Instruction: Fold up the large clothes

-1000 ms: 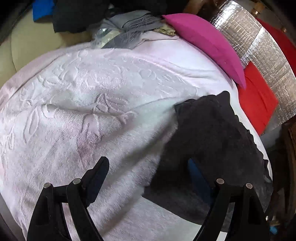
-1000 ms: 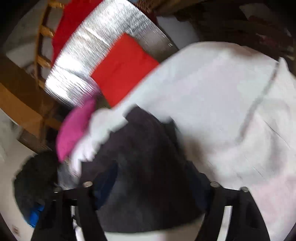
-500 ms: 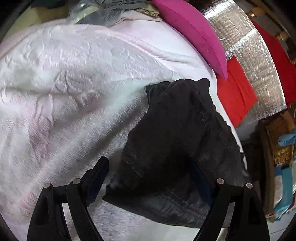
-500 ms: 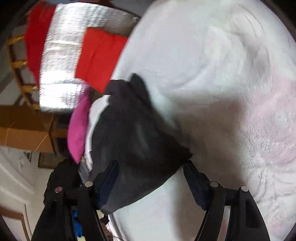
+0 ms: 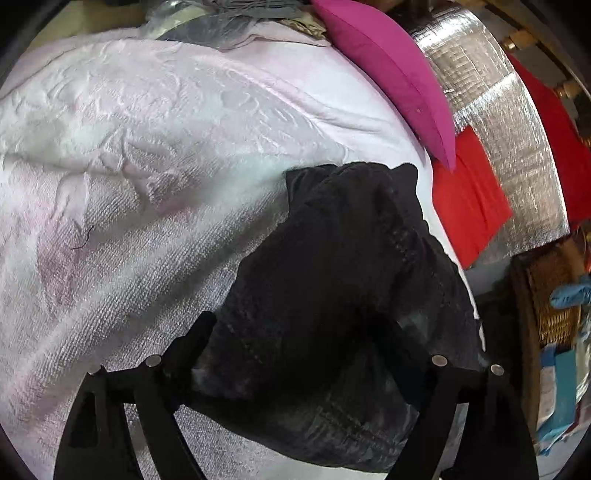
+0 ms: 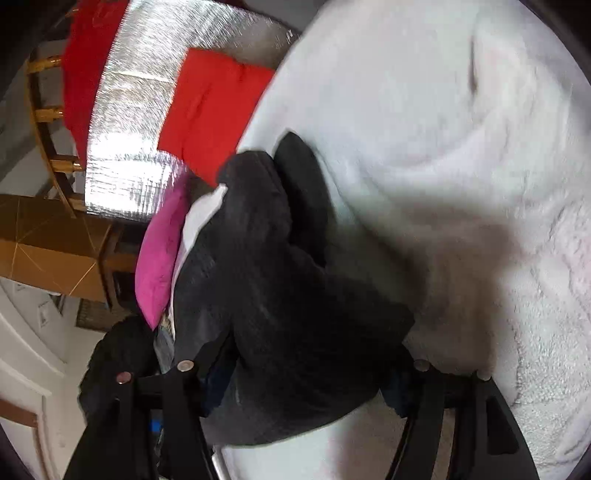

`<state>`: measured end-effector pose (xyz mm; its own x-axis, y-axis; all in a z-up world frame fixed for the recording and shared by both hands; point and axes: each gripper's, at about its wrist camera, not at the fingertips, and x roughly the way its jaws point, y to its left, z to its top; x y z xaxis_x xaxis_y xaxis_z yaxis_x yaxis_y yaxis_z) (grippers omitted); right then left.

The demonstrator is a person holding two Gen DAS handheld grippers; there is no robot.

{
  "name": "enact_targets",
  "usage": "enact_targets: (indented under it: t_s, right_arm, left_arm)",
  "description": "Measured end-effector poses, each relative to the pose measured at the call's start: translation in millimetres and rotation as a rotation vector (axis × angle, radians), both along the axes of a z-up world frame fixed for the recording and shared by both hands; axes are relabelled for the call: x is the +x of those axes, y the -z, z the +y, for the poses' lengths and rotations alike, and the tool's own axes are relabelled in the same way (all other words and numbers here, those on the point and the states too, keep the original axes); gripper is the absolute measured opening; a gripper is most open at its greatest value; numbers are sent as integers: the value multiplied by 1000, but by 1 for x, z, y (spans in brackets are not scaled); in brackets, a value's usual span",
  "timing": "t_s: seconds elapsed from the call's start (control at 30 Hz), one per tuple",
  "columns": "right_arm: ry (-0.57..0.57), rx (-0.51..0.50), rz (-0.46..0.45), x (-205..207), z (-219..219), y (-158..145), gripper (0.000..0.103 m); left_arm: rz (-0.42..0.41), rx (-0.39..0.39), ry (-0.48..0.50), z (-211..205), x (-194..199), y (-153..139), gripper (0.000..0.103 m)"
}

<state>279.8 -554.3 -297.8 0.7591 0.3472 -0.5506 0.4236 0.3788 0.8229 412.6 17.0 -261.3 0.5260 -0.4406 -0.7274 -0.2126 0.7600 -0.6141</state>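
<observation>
A black garment (image 5: 343, 280) lies bunched on a pale pink textured bedspread (image 5: 147, 166), near its right edge. My left gripper (image 5: 299, 343) is open, its fingers spread to either side of the garment's near end, which fills the gap between them. In the right wrist view the same black garment (image 6: 280, 295) lies on the bedspread (image 6: 461, 147). My right gripper (image 6: 306, 362) is open too, fingers wide on both sides of the garment's near part. I cannot tell whether either gripper touches the cloth.
A magenta pillow (image 5: 391, 70) lies at the bedspread's far right edge, beside a red cushion (image 5: 469, 199) and a silver foil sheet (image 5: 498, 122). Grey clothes (image 5: 236, 18) are piled at the far end. A wicker basket (image 5: 550, 291) stands at right. Dark clothing (image 6: 122, 358) hangs off the bed.
Both grippers have moved in on the black garment, which now fills the space between their open fingers. The right wrist view has turned and steadied over it.
</observation>
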Motion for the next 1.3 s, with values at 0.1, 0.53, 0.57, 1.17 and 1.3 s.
enact_targets:
  t_s: [0.1, 0.53, 0.57, 1.17, 1.3]
  right_arm:
    - [-20, -72, 0, 6, 12, -6, 83]
    - [-64, -313, 13, 4, 37, -51, 36]
    - [-61, -327, -2, 2, 38, -56, 36]
    - [-150, -257, 26, -114, 56, -51, 35]
    - [-159, -239, 47, -134, 61, -38, 42]
  left_arm:
    - [-24, 23, 33, -3, 0, -3, 77]
    - [-123, 95, 66, -10, -8, -28, 24]
    - [-123, 97, 68, -10, -11, -29, 24]
    - [-82, 78, 79, 22, -108, -26, 24]
    - [-22, 114, 104, 21, -97, -20, 45]
